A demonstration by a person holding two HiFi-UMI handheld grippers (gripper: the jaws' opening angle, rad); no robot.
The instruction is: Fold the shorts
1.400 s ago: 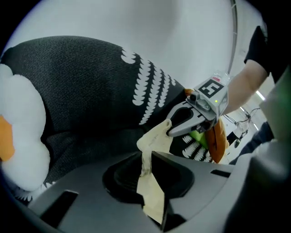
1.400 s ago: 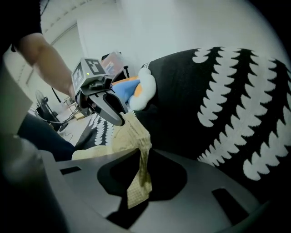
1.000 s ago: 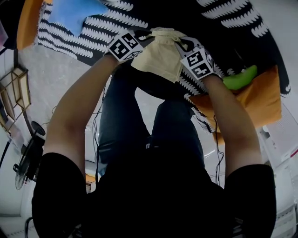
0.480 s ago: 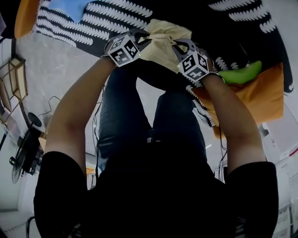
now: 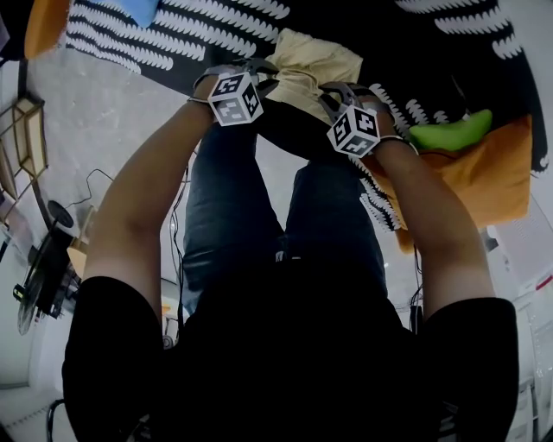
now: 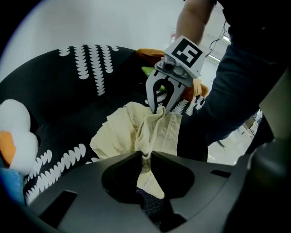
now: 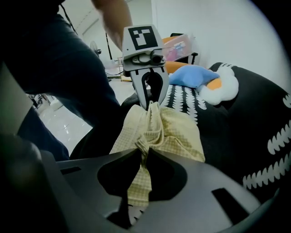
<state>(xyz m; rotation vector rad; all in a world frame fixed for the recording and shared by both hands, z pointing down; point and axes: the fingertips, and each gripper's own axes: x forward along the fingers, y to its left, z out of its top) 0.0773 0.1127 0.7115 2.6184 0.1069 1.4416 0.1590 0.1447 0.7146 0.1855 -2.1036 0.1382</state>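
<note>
The pale yellow shorts are bunched between both grippers, low over a black surface with white leaf print. My left gripper is shut on one gathered edge of the cloth; in the left gripper view the fabric is pinched between its jaws. My right gripper is shut on the opposite edge, and in the right gripper view the checked cloth runs into its jaws. The two grippers face each other closely, each visible in the other's view: right gripper, left gripper.
A green object lies on an orange cushion at the right. A blue cloth lies at the top left. A white and orange plush sits on the black surface. The person's jeans-clad legs are below the grippers.
Both grippers carried the shorts farther from the body, toward the picture's top, and rolled so their marker cubes turned. The hanging cloth now lies more gathered over the black surface.
</note>
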